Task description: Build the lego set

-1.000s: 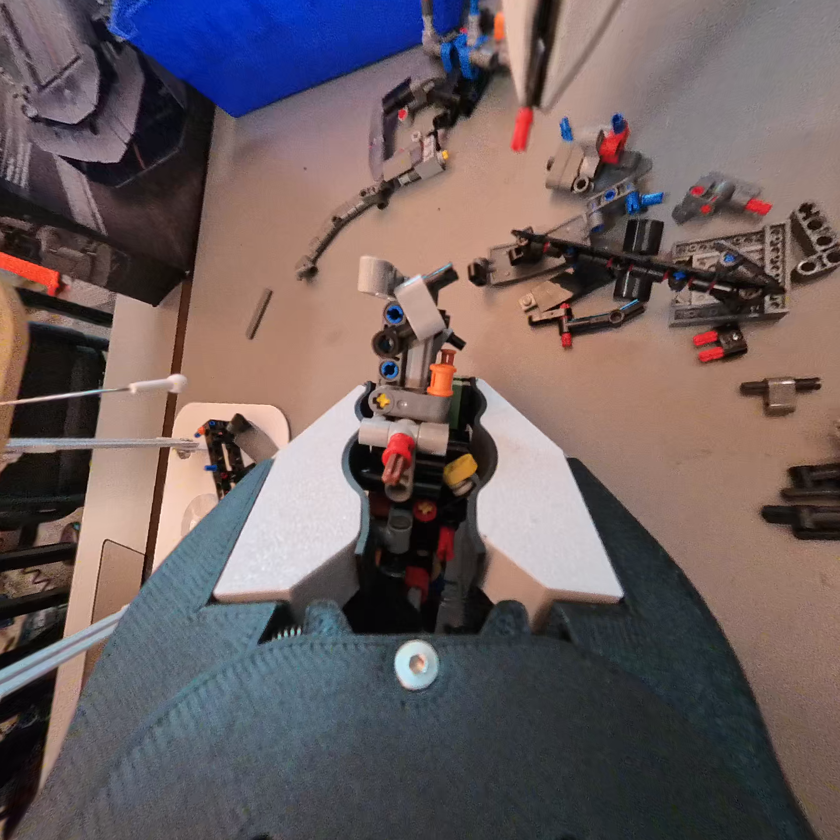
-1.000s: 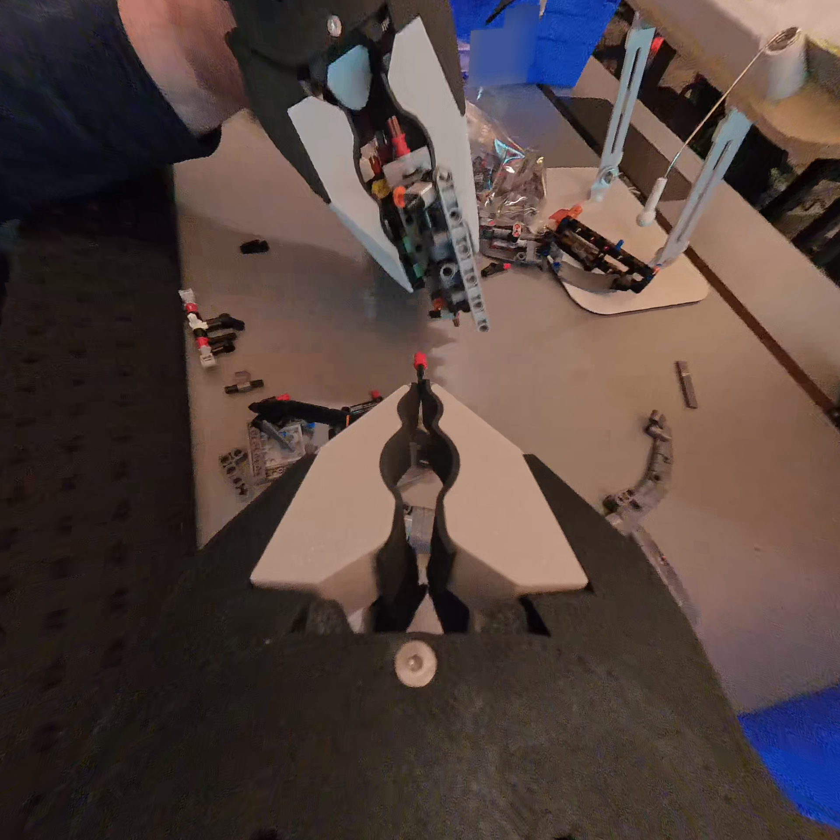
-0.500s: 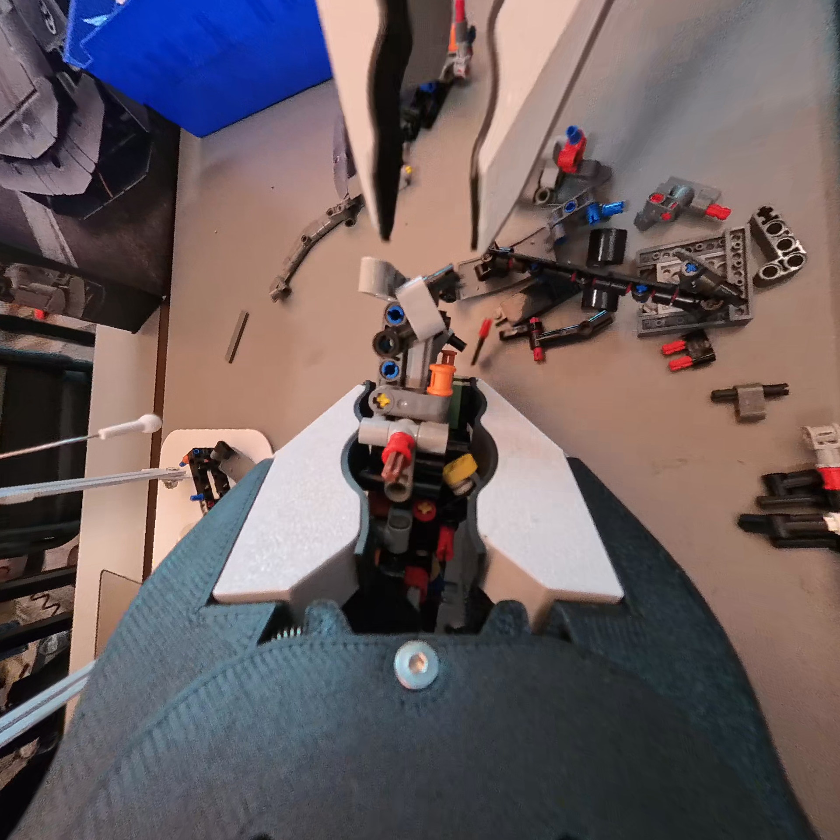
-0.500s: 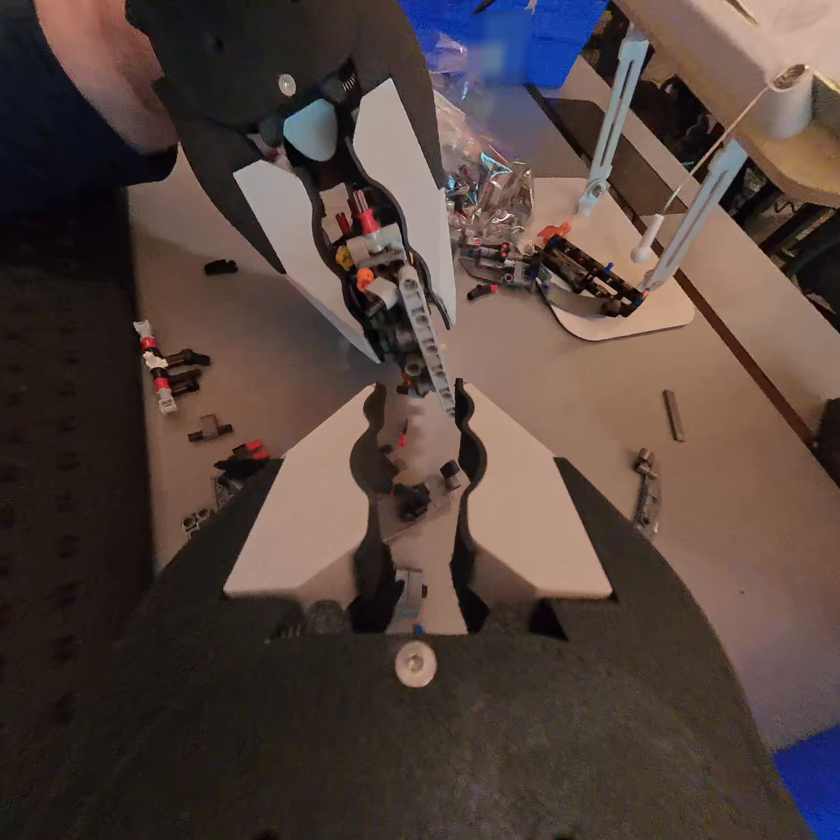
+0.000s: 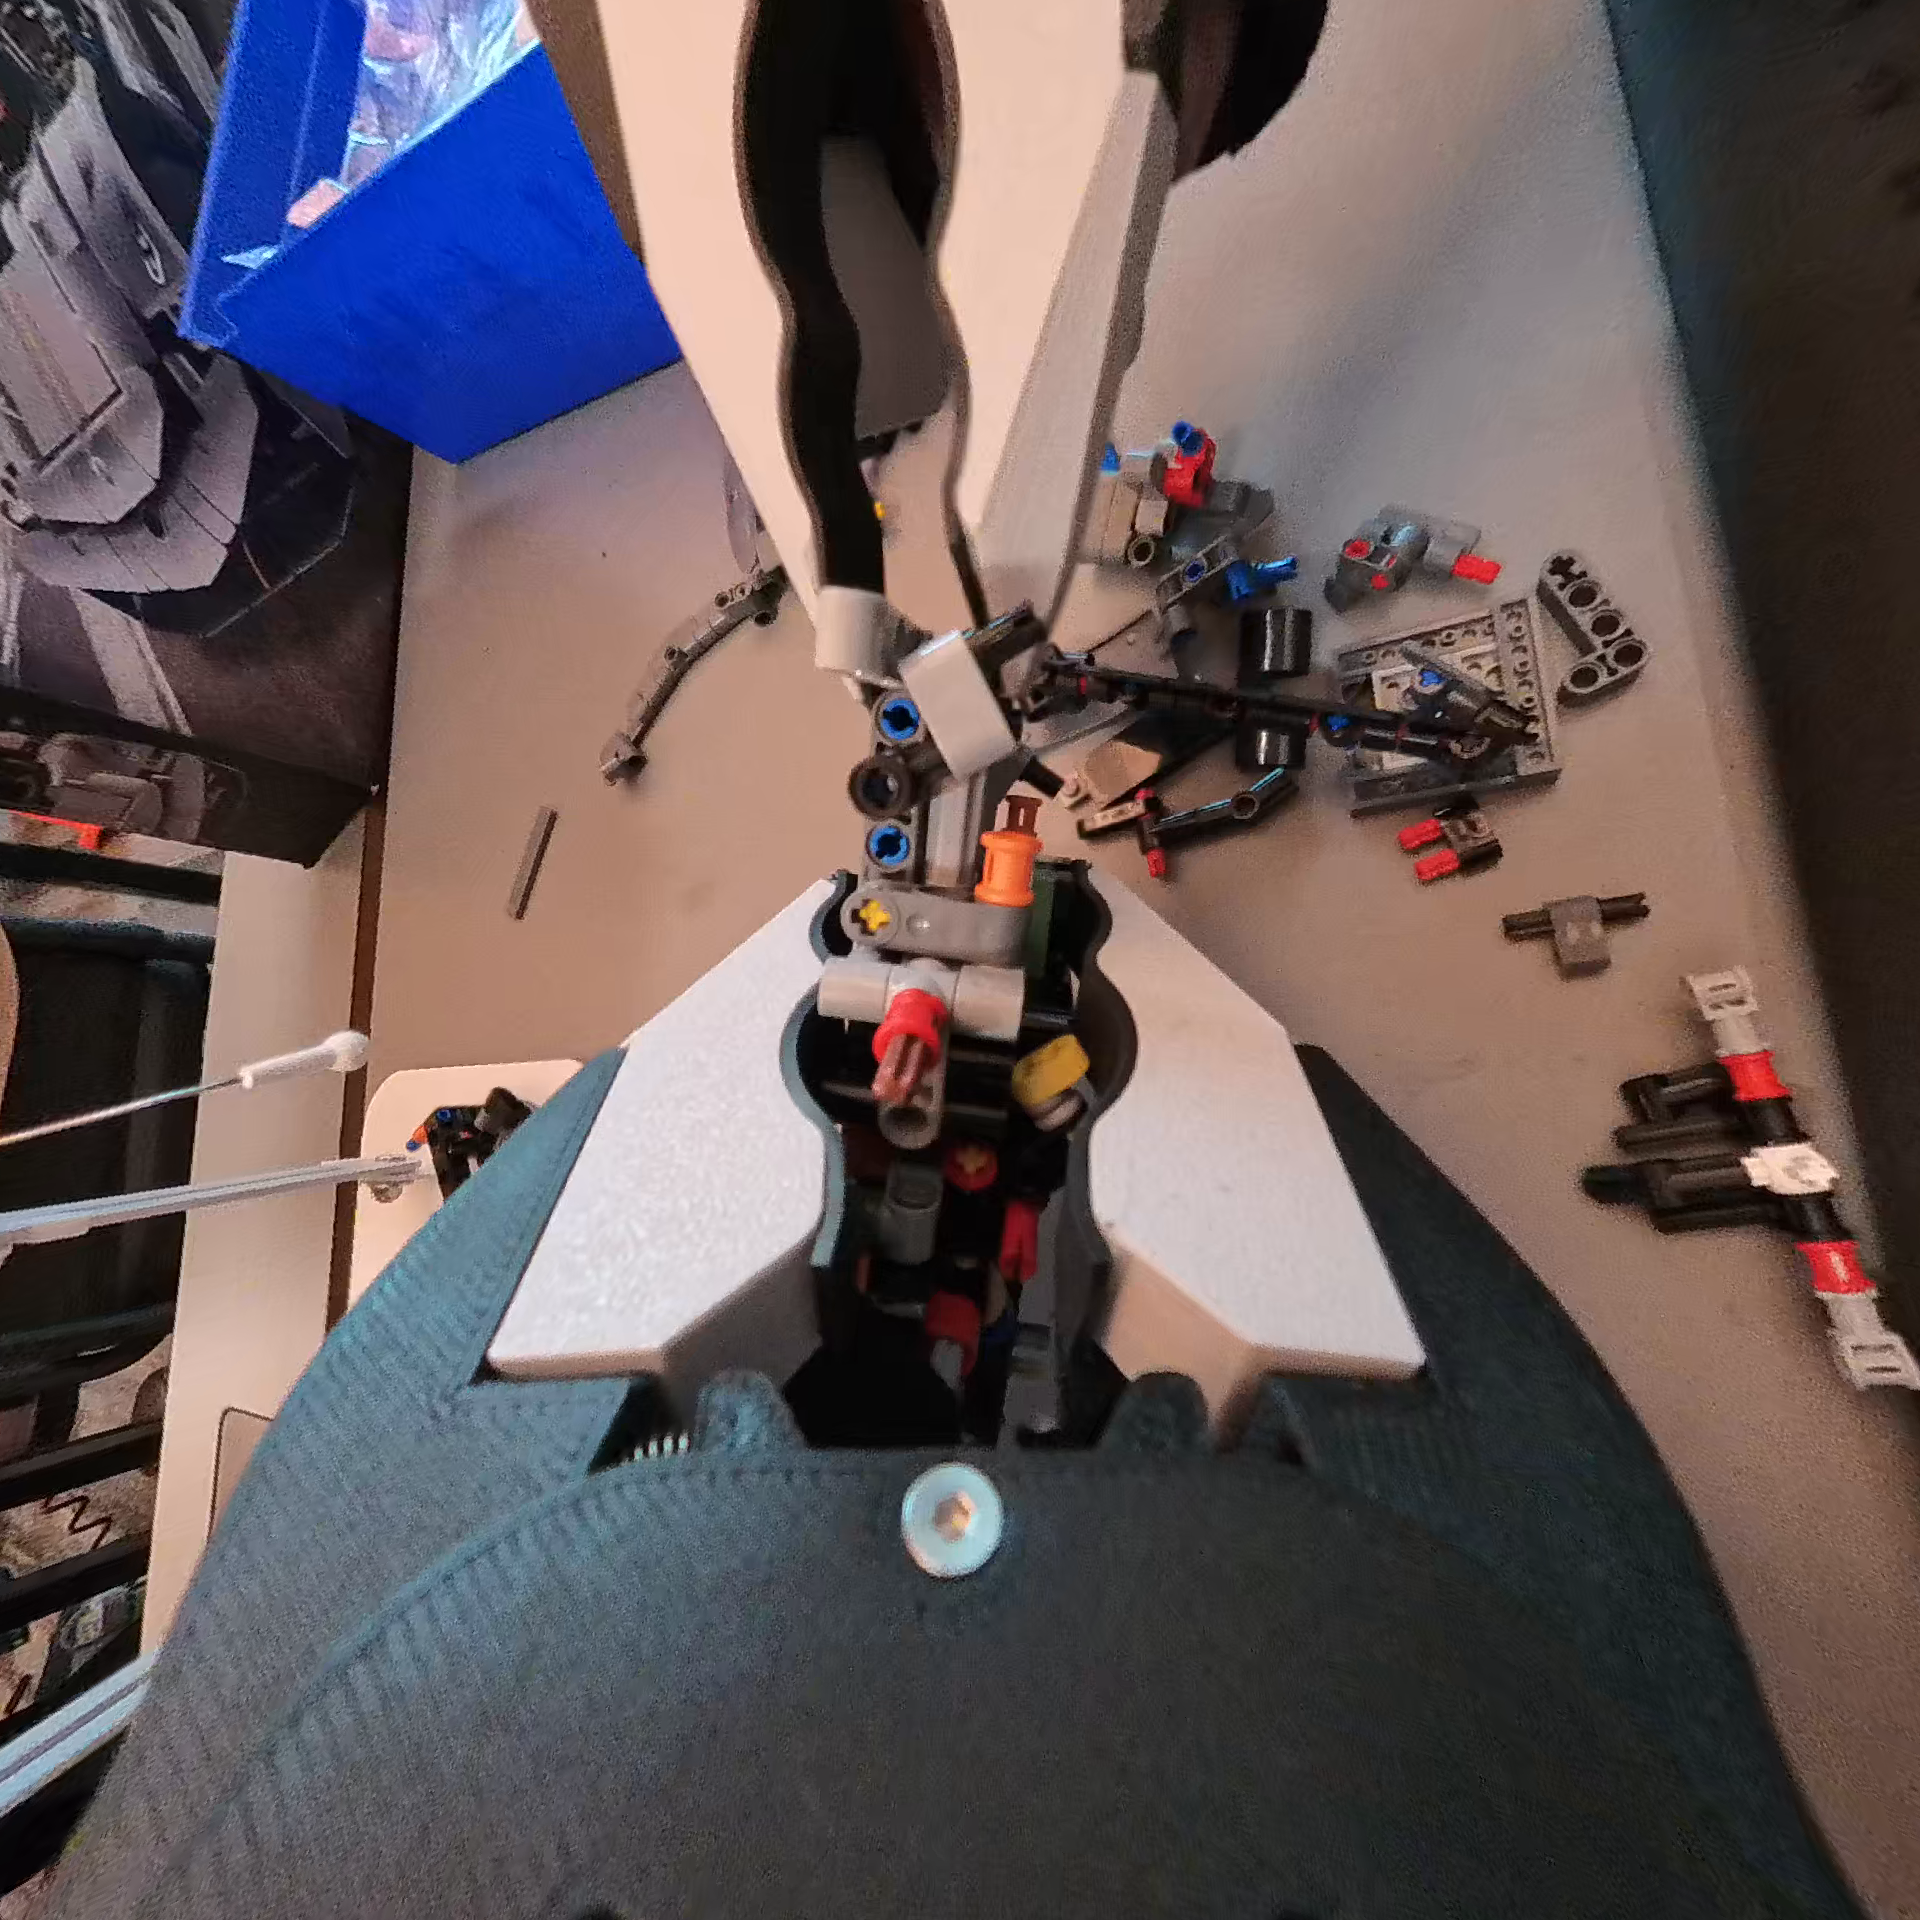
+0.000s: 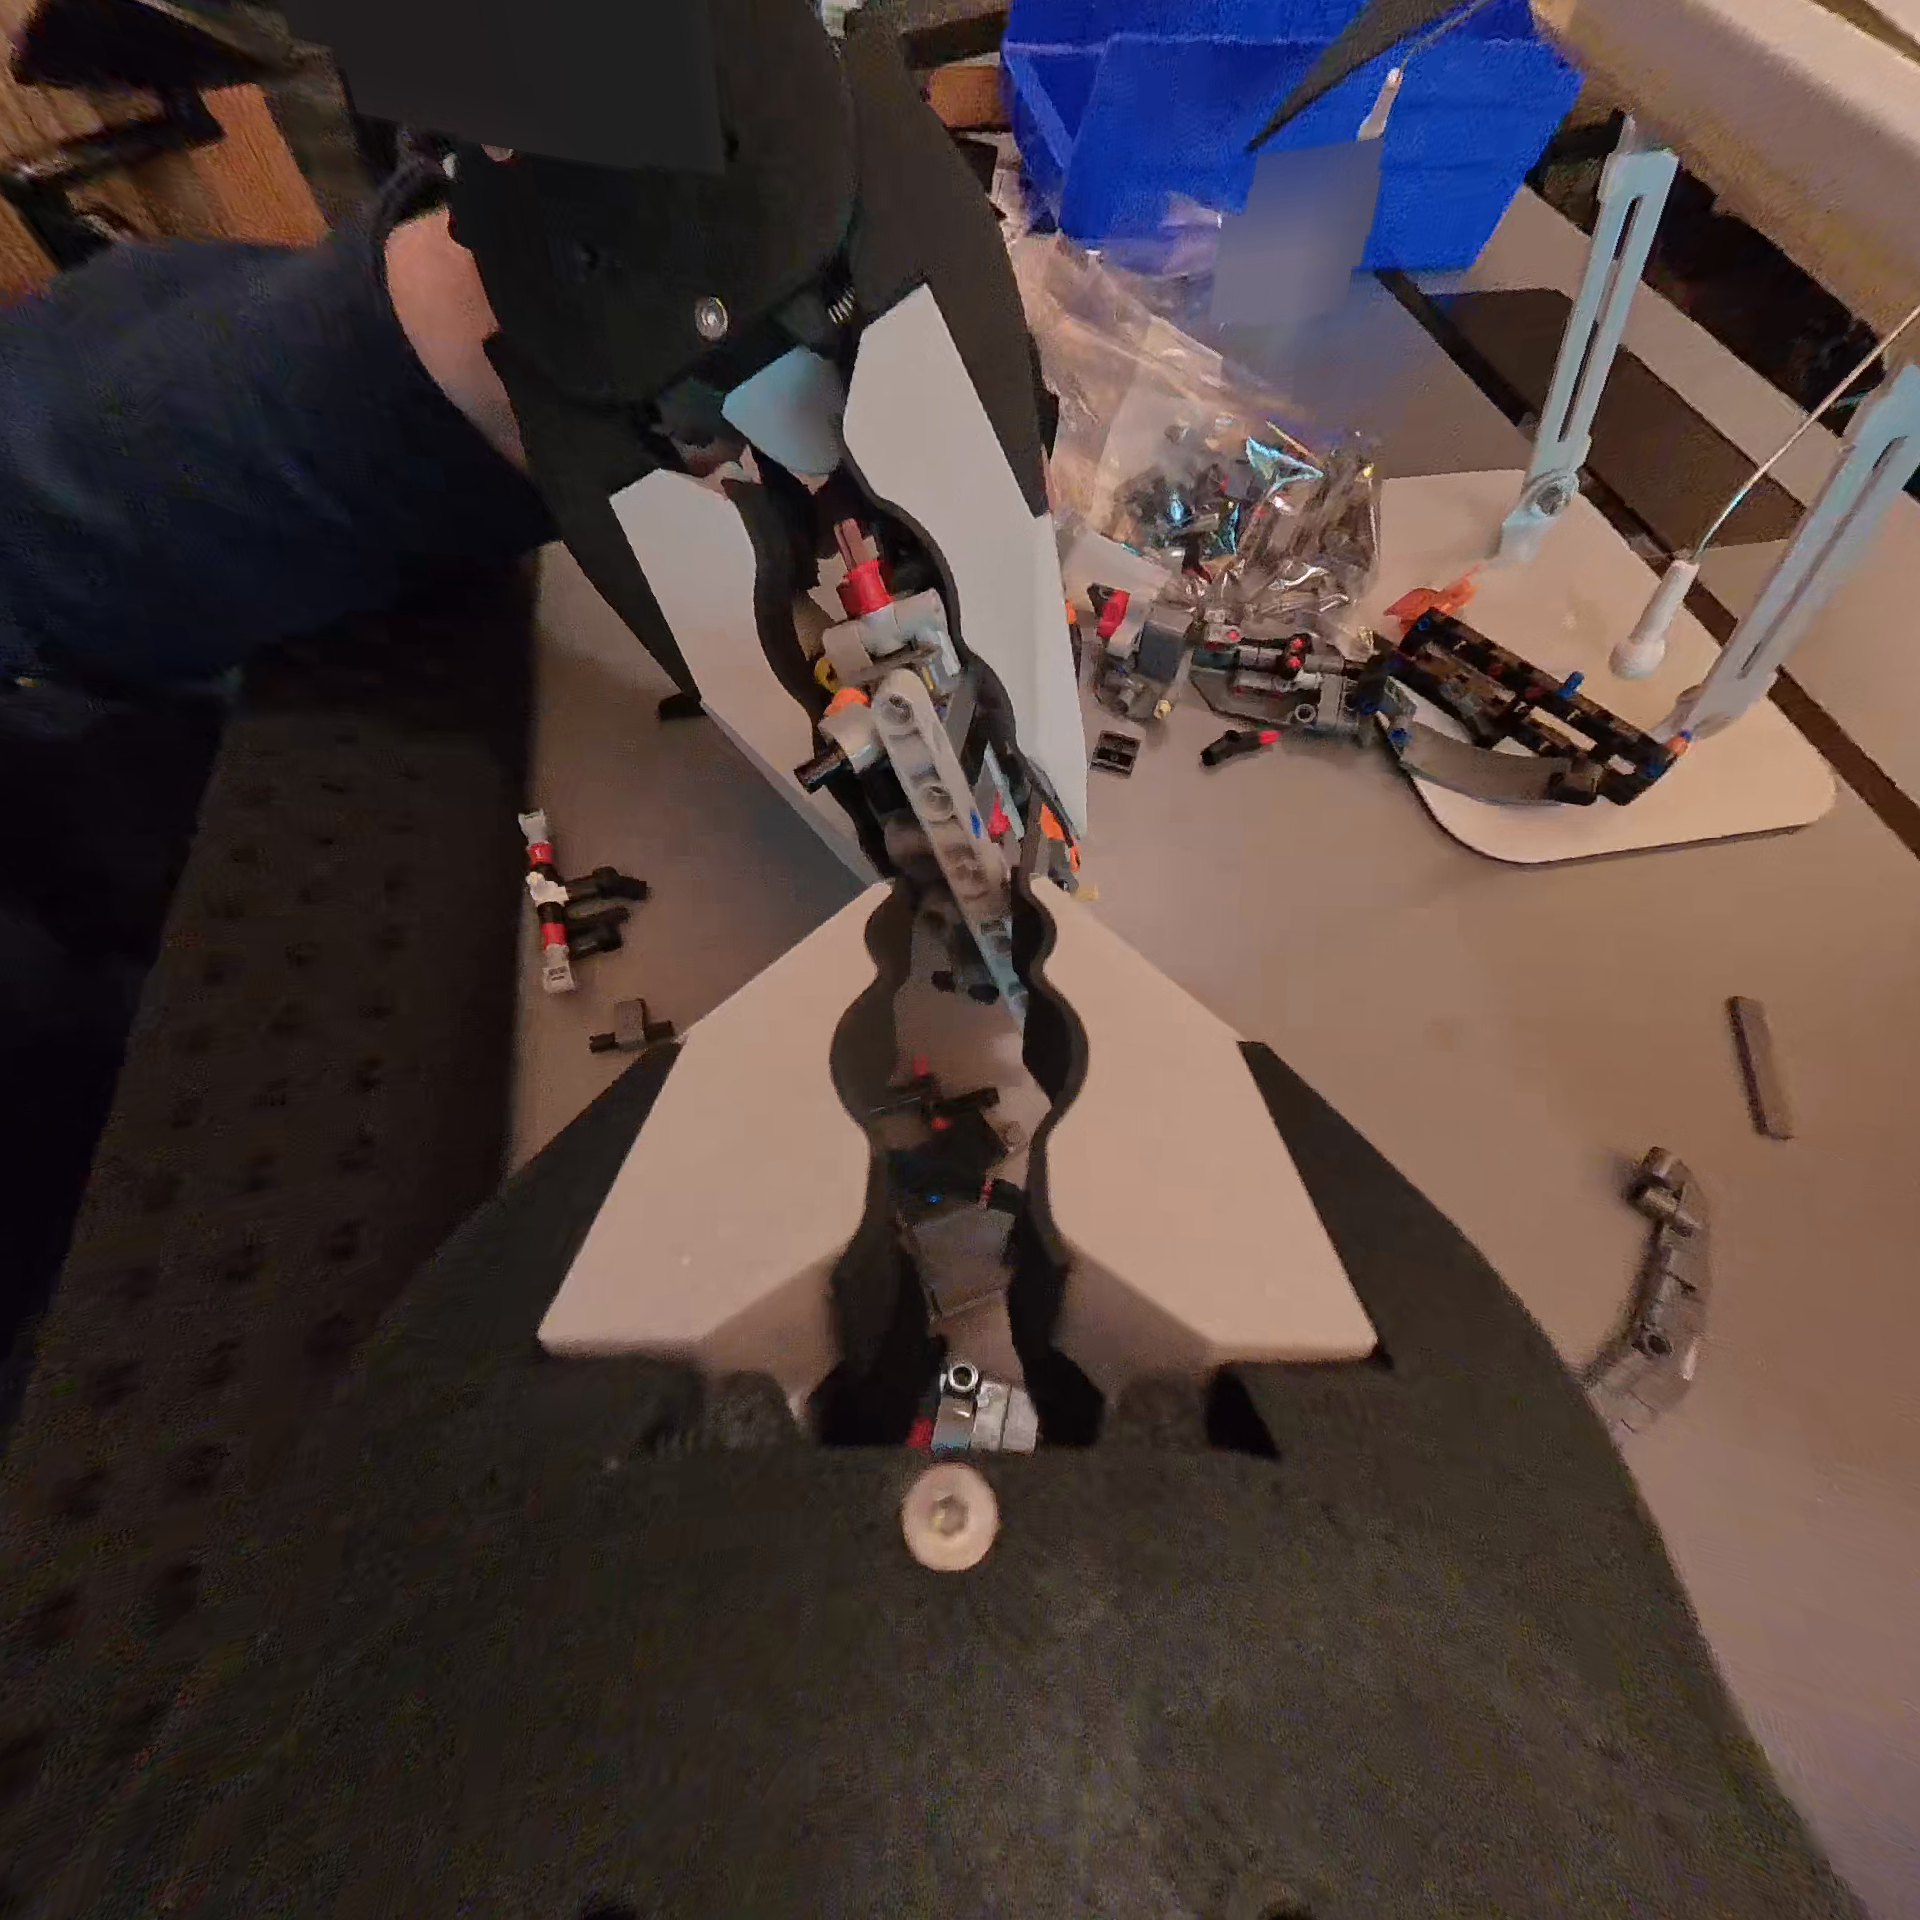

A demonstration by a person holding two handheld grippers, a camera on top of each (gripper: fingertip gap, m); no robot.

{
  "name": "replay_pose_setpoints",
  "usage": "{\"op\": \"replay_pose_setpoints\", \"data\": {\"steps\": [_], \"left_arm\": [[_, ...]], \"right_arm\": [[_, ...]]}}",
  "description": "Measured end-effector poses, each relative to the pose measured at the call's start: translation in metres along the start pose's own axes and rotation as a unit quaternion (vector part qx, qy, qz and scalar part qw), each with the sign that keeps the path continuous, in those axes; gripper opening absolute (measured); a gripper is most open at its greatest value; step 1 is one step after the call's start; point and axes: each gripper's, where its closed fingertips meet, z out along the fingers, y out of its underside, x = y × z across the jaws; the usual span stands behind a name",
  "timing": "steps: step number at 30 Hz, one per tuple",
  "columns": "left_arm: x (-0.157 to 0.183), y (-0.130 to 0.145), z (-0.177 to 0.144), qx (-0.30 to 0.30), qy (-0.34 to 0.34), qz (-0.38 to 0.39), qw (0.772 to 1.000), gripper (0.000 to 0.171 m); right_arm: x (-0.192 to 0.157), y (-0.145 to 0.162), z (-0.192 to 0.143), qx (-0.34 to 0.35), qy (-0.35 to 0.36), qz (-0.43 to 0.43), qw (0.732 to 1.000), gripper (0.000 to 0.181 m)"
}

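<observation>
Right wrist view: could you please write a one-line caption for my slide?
Right gripper closing around the tip of the lego assembly held by the left gripper.

Dim, warm indoor light. The matte grey tabletop (image 5: 623, 582) takes soft shadows. The crinkled clear plastic bag of parts (image 6: 1226, 488) glints. Wide-angle bending curves both views' edges; motion blur smears the near white gripper fingers (image 5: 707, 260).

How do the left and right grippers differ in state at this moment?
The left gripper is shut on the lego assembly, which fills the gap between its fingers; the right gripper is open, its fingers merely flanking the assembly's far end. The left gripper's body looks teal in its own view, the right gripper's black. Both have pale wavy-edged fingers and point at each other over the table.
</observation>
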Motion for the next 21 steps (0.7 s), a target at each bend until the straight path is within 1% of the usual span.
{"op": "replay_pose_setpoints", "data": {"steps": [1, 3, 6, 7, 11, 13, 14, 16, 19, 20, 21], "left_arm": [[0.003, 0.001, 0.001, -0.006, 0.004, 0.004, 1.0, 0.037], [0.003, 0.002, 0.002, -0.012, 0.001, 0.003, 1.0, 0.037], [0.0, -0.001, 0.001, -0.004, -0.004, -0.009, 1.0, 0.037], [-0.002, -0.002, 0.001, 0.0, -0.006, -0.012, 1.0, 0.036], [-0.01, -0.008, -0.001, 0.008, -0.036, -0.021, 0.999, 0.036], [-0.013, -0.009, -0.001, -0.005, -0.053, -0.013, 0.998, 0.036], [-0.013, -0.007, 0.0, -0.015, -0.058, -0.007, 0.998, 0.036], [-0.012, -0.004, 0.004, -0.028, -0.057, -0.014, 0.998, 0.036], [-0.012, -0.004, 0.003, -0.024, -0.05, -0.024, 0.998, 0.035], [-0.011, -0.004, 0.003, -0.026, -0.049, -0.024, 0.998, 0.034], [-0.009, -0.005, 0.003, -0.019, -0.043, -0.027, 0.999, 0.035]], "right_arm": [[0.0, -0.001, -0.001, 0.002, 0.009, -0.01, 1.0, 0.007], [0.001, 0.0, -0.001, -0.001, 0.02, -0.014, 1.0, 0.007], [0.006, -0.004, -0.003, 0.016, 0.036, 0.004, 0.999, 0.007], [0.008, -0.006, -0.004, 0.024, 0.043, 0.015, 0.999, 0.006], [0.016, -0.014, -0.009, 0.08, 0.037, 0.112, 0.99, 0.005], [0.018, -0.013, -0.01, 0.093, 0.031, 0.143, 0.985, 0.005], [0.021, -0.011, -0.009, 0.089, 0.04, 0.15, 0.984, 0.005], [0.026, -0.007, -0.008, 0.083, 0.06, 0.153, 0.983, 0.004], [0.027, -0.009, -0.008, 0.082, 0.079, 0.135, 0.984, 0.004], [0.026, -0.009, -0.008, 0.078, 0.087, 0.111, 0.987, 0.004], [0.023, -0.01, -0.01, 0.074, 0.095, 0.061, 0.991, 0.004]]}}
